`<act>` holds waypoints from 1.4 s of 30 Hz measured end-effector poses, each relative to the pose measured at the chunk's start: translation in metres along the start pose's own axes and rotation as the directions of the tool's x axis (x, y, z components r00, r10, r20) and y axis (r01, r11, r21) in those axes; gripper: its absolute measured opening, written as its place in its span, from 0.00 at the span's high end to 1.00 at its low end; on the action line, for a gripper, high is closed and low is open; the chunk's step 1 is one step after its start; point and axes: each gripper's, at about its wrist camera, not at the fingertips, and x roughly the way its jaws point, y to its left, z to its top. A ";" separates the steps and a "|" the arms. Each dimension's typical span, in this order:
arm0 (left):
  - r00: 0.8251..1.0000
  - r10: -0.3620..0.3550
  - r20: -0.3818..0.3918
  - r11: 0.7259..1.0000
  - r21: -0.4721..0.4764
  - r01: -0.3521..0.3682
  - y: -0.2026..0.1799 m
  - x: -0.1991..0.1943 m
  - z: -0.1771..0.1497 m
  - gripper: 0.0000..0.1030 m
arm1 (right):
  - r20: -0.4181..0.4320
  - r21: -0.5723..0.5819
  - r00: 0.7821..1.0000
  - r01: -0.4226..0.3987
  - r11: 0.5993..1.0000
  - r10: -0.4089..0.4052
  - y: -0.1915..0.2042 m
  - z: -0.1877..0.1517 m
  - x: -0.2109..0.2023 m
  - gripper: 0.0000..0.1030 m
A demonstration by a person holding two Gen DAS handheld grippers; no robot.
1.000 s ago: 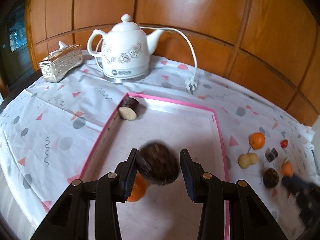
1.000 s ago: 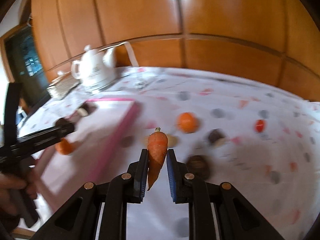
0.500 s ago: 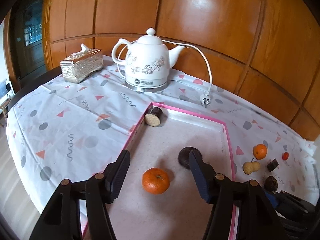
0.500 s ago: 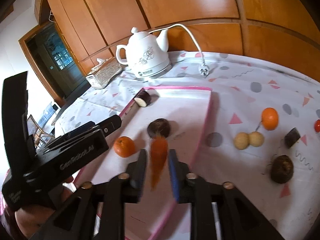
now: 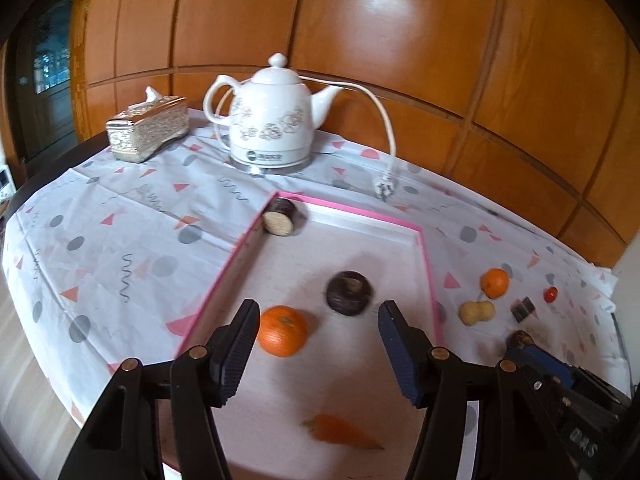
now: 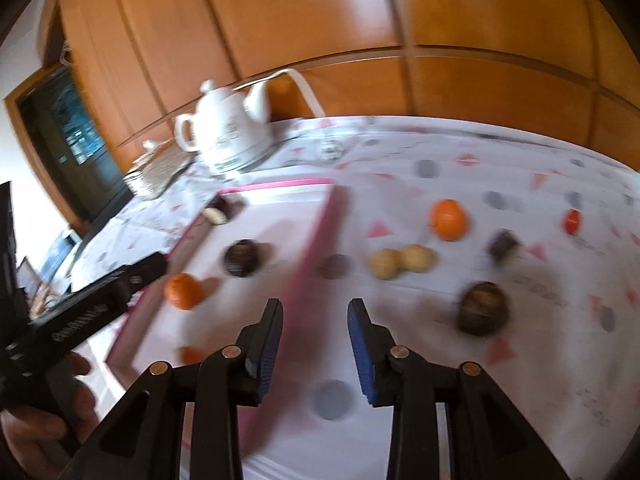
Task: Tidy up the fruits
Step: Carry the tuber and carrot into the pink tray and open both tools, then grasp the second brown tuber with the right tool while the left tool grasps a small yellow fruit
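Both claws have just been opening and nothing is pinched: the left claw (image 5: 316,340) is spread above the pink-rimmed tray (image 5: 430,280), the right claw (image 6: 314,338) is parted over that tray's right rim. Four items are contained in the tray: an orange (image 5: 282,331), a dark round fruit (image 5: 348,293), a carrot (image 5: 340,436) and a cut dark piece (image 5: 279,218) in the far corner. Another orange (image 6: 449,219), a pale double fruit (image 6: 400,261), a brown fruit (image 6: 482,308) and a small red fruit (image 6: 572,221) are left on the tabletop (image 5: 100,240).
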 end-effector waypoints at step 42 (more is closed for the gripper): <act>0.964 -0.169 -0.205 0.950 0.227 0.215 -0.138 0.072 -0.022 0.63 | -0.033 0.050 0.977 0.213 0.976 -0.212 -0.096 -0.016 0.013 0.55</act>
